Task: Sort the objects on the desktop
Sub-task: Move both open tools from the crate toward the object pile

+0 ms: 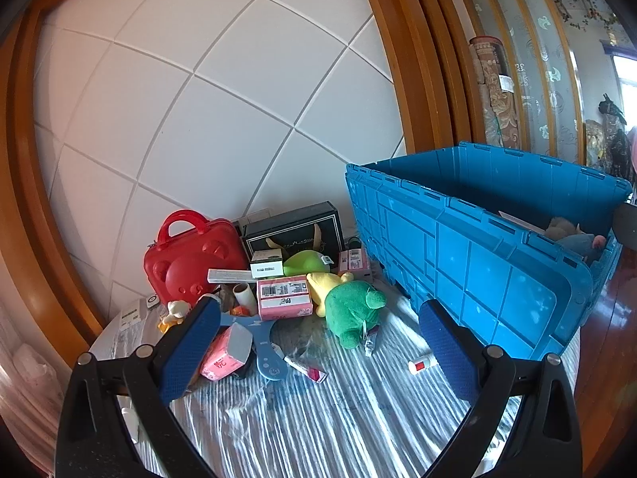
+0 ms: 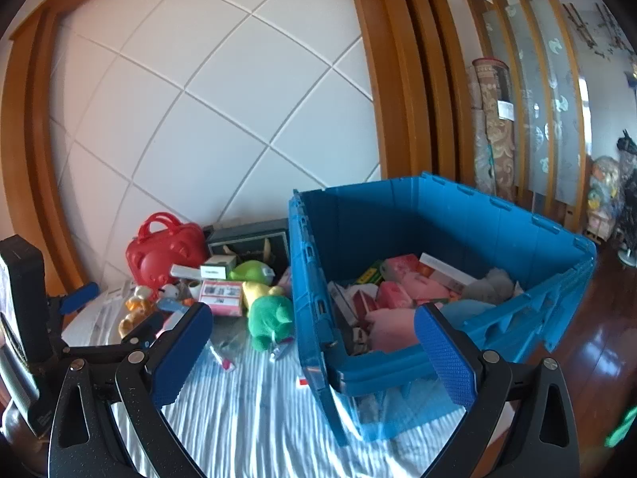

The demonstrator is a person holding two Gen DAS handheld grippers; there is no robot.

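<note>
The sorting looks partly done, judging by the blue crate [image 2: 458,239], which sits ahead and to the right of both grippers and already holds a jumble of pink boxes, cartons and a grey plush toy [image 2: 491,285]. The left gripper [image 1: 320,342] hangs with its jaws spread wide and nothing between them, and the right gripper [image 2: 314,352] is likewise wide apart and empty, its right finger out over the crate's near rim. What is left lies ahead and to the left of the right gripper, and straight ahead of the left one: a green plush frog [image 1: 352,312], a yellow plush [image 1: 322,283], a pink barcoded box [image 1: 283,296], a red bear-faced case [image 1: 191,263] and a black box [image 1: 294,229] against the wall (the pile is dense, so smaller bits may be hidden). Nearer the left gripper lie a pink packet [image 1: 225,356] just beside its left finger, a small tube [image 1: 304,368] between the fingers, and a white-and-red stick [image 1: 422,364] touching its right finger's edge in view. I judge a good share of the pile still awaits moving.
</note>
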